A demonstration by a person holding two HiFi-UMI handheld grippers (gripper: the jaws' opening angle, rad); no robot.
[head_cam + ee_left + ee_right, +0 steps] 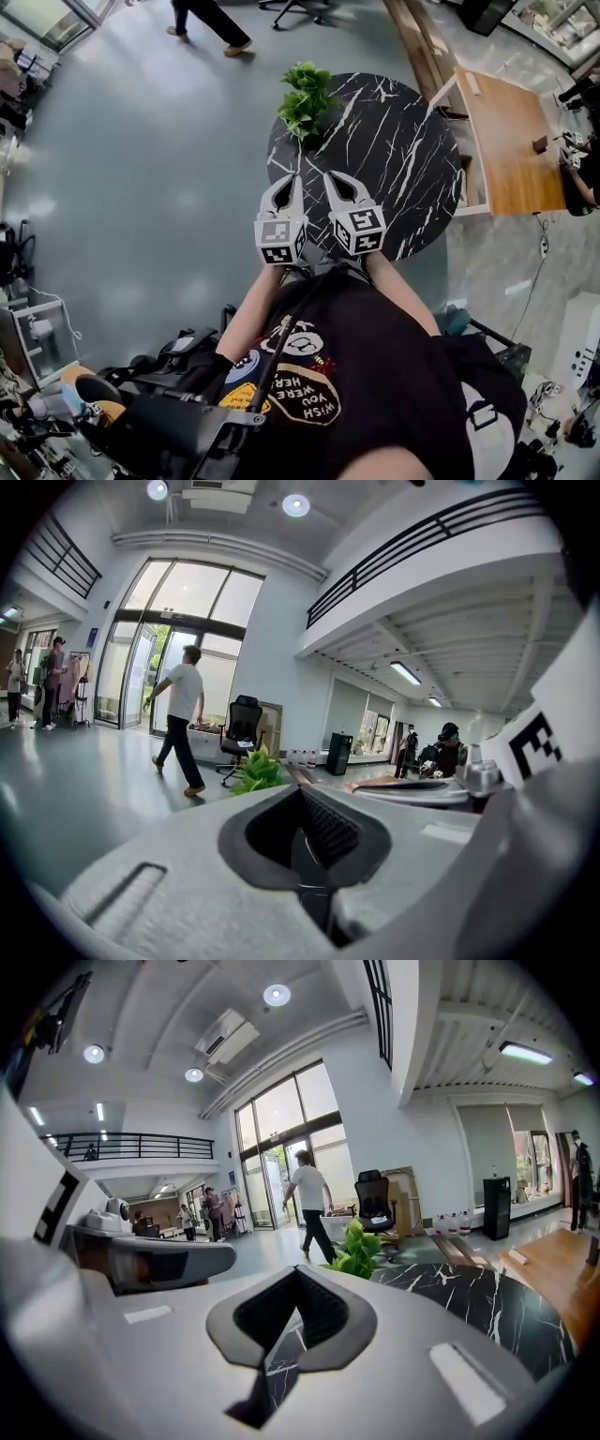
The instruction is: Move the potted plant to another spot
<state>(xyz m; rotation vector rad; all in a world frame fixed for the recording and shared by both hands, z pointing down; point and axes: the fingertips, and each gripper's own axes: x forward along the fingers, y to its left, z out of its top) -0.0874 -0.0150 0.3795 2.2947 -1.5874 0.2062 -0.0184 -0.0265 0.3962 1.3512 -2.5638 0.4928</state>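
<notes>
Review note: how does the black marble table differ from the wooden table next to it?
The black marble table is round and dark with white veins. The wooden table is rectangular and plain light brown. The black marble table carries the potted plant at its far rim, while the wooden table has no plant, only a small dark object. What they share: both tops are mostly bare.

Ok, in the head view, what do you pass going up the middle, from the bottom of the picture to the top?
The black shirt → left gripper and right gripper, side by side → potted plant → legs of a walking person.
</notes>
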